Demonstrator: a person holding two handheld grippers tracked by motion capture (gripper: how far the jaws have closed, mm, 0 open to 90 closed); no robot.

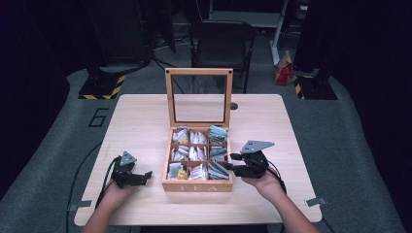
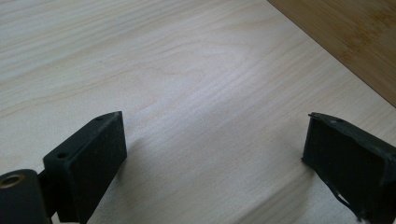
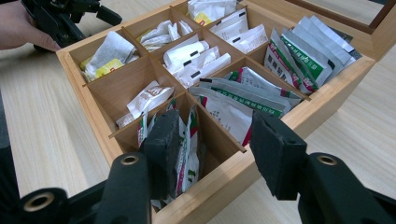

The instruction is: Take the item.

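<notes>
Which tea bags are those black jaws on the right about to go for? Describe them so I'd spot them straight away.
Find the wooden tea box mid-table with its lid up. In its front row, nearest the person, take the compartment on the right, beside the right gripper. Its green-and-red printed sachets stand upright, unlike the plain white packets in the middle column.

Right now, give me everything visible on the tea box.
The tea box is light wood with "TEA" on its front wall. It sits mid-table, and its glass-paned lid stands open and upright at the back. Thin wooden dividers make a three-by-three grid, each cell holding paper tea packets, white ones and green-printed ones. The right gripper is open at the box's front right corner, one jaw inside a cell against packets, the other outside the wall.
</notes>
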